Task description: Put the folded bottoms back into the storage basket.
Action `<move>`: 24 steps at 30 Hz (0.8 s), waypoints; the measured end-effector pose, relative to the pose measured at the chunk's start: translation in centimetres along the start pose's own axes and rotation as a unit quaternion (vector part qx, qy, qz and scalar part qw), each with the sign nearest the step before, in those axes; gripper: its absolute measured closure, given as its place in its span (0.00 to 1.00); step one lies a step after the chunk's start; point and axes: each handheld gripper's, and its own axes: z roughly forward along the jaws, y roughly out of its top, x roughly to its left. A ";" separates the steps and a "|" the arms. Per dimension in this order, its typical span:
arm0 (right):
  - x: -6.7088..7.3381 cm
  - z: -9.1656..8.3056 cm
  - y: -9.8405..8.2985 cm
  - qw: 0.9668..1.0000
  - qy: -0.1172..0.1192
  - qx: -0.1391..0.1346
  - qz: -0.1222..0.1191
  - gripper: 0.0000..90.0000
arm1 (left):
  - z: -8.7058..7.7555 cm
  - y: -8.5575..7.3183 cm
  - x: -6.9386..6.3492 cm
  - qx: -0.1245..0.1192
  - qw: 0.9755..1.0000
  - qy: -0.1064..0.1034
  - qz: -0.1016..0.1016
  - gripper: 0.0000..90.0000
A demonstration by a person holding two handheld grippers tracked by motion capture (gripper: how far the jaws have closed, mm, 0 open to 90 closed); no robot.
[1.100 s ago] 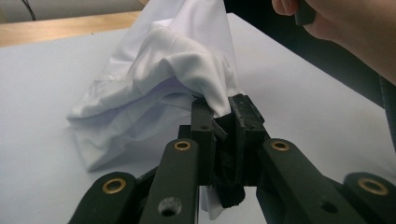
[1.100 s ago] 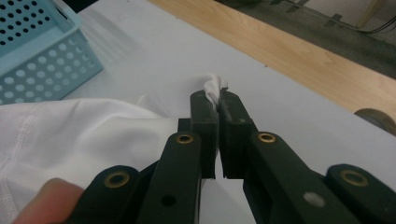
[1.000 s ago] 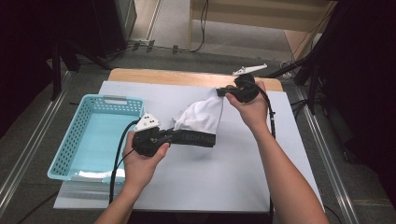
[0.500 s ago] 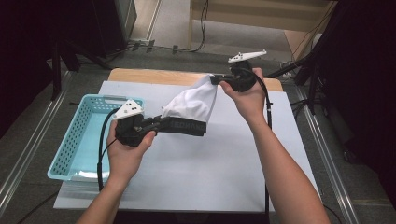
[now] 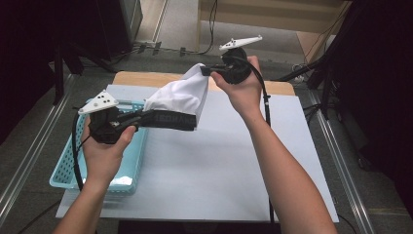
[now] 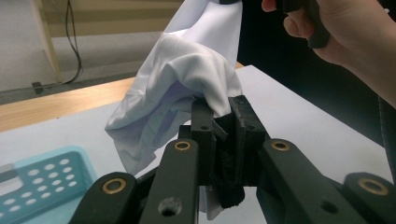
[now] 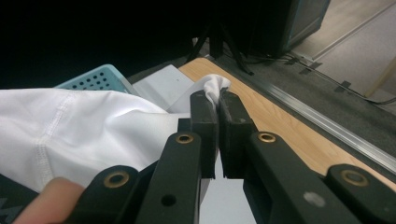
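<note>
Waistband [image 5: 170, 120] lettering unreadable; tools' [image 6: 223, 119] jaws pinch hidden fabric.

Both hands have risen and drawn apart since a second ago. The left gripper [image 5: 139, 118], then near the table's middle, has swung out toward nine o'clock and now hangs above the near edge of the blue basket [image 5: 65, 168]. The right gripper [image 5: 207, 71] has climbed toward twelve o'clock, past the table's far wooden edge [image 5: 141, 78]. The white garment [image 5: 178, 97], earlier bunched low just over the table between them, is now lifted clear and pulled out into a wider, slanting sheet.
</note>
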 end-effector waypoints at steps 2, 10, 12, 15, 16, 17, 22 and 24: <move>0.5 0.4 0.4 1.000 0.004 -0.003 -0.003 0.94 | -0.6 0.0 0.4 -0.003 1.000 0.003 -0.002 0.91; 2.8 2.5 2.2 1.000 0.025 -0.009 -0.015 0.94 | -3.2 -0.1 2.2 -0.009 1.000 0.020 -0.010 0.90; 3.4 3.0 2.6 0.999 0.029 -0.010 -0.016 0.94 | -3.9 -0.2 2.6 -0.011 1.000 0.024 -0.012 0.91; 4.1 3.7 3.1 0.999 0.037 -0.012 -0.017 0.94 | -4.8 -0.3 3.2 -0.013 0.999 0.029 -0.016 0.91; 4.3 4.0 3.3 0.999 0.040 -0.012 -0.018 0.94 | -5.1 -0.3 3.4 -0.012 0.999 0.032 -0.015 0.90; 4.6 4.3 3.4 0.999 0.042 -0.012 -0.020 0.94 | -5.4 -0.4 3.6 -0.012 0.999 0.034 -0.015 0.91; 5.9 5.4 4.1 0.998 0.050 -0.010 -0.025 0.94 | -6.7 -0.6 4.5 -0.013 0.999 0.041 -0.021 0.90; 6.5 5.8 4.5 0.998 0.052 -0.010 -0.029 0.94 | -7.3 -0.7 4.9 -0.014 0.999 0.046 -0.021 0.90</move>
